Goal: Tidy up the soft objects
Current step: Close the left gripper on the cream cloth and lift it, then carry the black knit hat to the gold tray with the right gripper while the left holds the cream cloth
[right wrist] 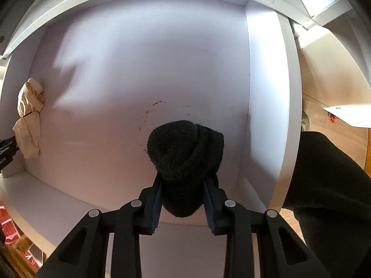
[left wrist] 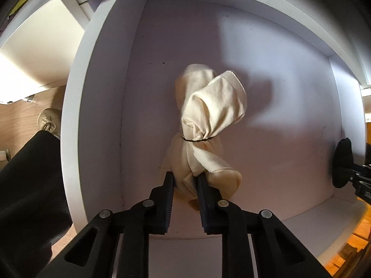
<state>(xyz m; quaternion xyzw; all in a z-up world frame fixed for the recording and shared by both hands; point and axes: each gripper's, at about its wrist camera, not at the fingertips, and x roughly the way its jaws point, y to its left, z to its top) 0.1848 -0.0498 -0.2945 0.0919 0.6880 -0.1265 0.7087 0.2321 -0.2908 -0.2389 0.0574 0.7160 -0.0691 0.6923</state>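
A cream cloth bundle (left wrist: 213,106), tied round the middle with a thin black band, lies on the floor of a white drawer (left wrist: 76,92). My left gripper (left wrist: 184,175) is shut on its near end. In the right wrist view my right gripper (right wrist: 183,181) is shut on a black rolled woolly item (right wrist: 183,153) near the drawer's right wall (right wrist: 285,92). The cream bundle (right wrist: 29,118) shows at the far left there, with the left gripper (right wrist: 8,146) at its lower end. The black item (left wrist: 342,162) appears at the right edge of the left wrist view.
Low white walls enclose the drawer on all sides. A person's dark trouser leg (left wrist: 27,185) and beige shoe (left wrist: 48,120) stand on the wood floor to the left. Red packaging (right wrist: 7,222) lies near the front; a white sheet (right wrist: 347,113) lies at the right.
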